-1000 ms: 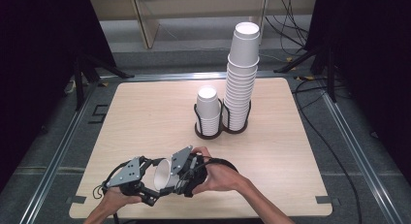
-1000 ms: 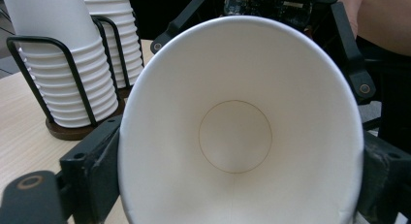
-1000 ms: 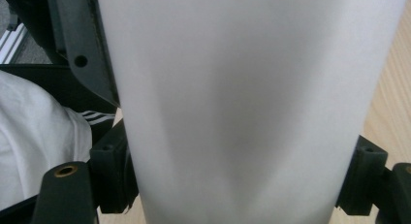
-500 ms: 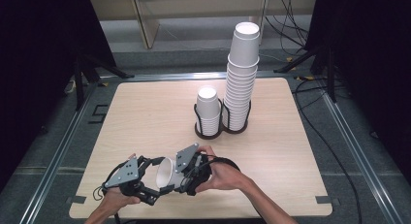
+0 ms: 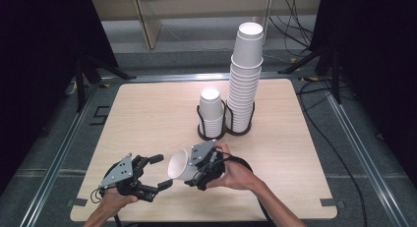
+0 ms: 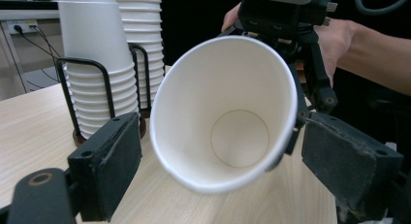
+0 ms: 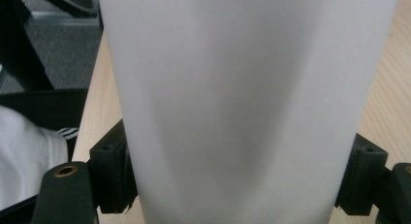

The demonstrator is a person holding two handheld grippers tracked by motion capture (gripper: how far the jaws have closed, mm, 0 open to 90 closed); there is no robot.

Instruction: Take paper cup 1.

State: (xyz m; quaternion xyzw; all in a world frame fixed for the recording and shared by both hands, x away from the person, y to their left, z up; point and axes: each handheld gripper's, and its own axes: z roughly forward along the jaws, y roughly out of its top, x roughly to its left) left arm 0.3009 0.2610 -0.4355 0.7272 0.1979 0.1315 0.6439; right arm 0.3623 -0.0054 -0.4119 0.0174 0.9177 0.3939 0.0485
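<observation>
We see the wooden table point(image 5: 147, 114) with a tall stack of white paper cups point(image 5: 245, 79) and a shorter stack point(image 5: 212, 114) beside it, both in a black wire holder point(image 5: 223, 131). Near the table's front edge, the right gripper point(image 5: 194, 168) clamps 1 paper cup point(image 5: 182, 165) by its sides, mouth turned toward the left gripper point(image 5: 157, 172). The left gripper's jaws are spread wide on either side of the rim, touching nothing.

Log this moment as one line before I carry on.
right gripper: shut on paper cup, held sideways, mouth toward left gripper | left gripper: open, apart from cup | cup stacks upright in wire holder
</observation>
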